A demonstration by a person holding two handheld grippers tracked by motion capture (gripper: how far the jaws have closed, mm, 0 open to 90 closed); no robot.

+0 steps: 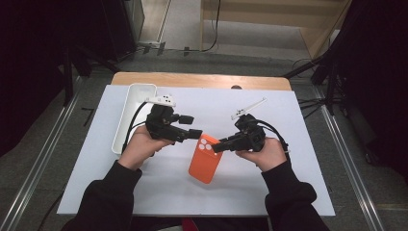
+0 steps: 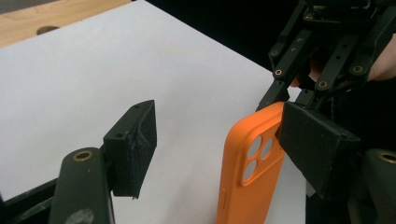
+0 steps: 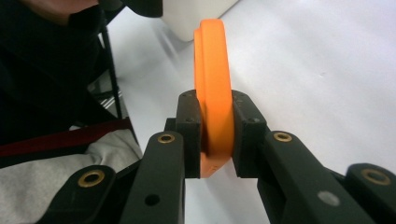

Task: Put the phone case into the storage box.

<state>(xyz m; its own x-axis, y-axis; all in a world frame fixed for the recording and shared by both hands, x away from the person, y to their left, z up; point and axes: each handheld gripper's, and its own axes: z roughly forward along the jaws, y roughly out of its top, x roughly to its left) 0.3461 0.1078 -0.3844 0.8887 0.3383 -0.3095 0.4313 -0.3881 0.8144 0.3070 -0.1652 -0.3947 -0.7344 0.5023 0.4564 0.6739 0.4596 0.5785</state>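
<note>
One orange phone case (image 1: 206,158), near tabletop (image 1: 298,192) centre, right of the tray (image 1: 129,115). Long axis runs toward the person; camera cut-outs at the far end. Right tool (image 3: 214,135) clamps its edge. Left tool (image 2: 224,144) stands open, one pad against the case's back. Bare white surface all round. One tray, two tools.

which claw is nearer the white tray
Left. The left claw sits just right of the white tray, close beside it. The right claw is farther right across the table, clamped on the orange phone case.
</note>
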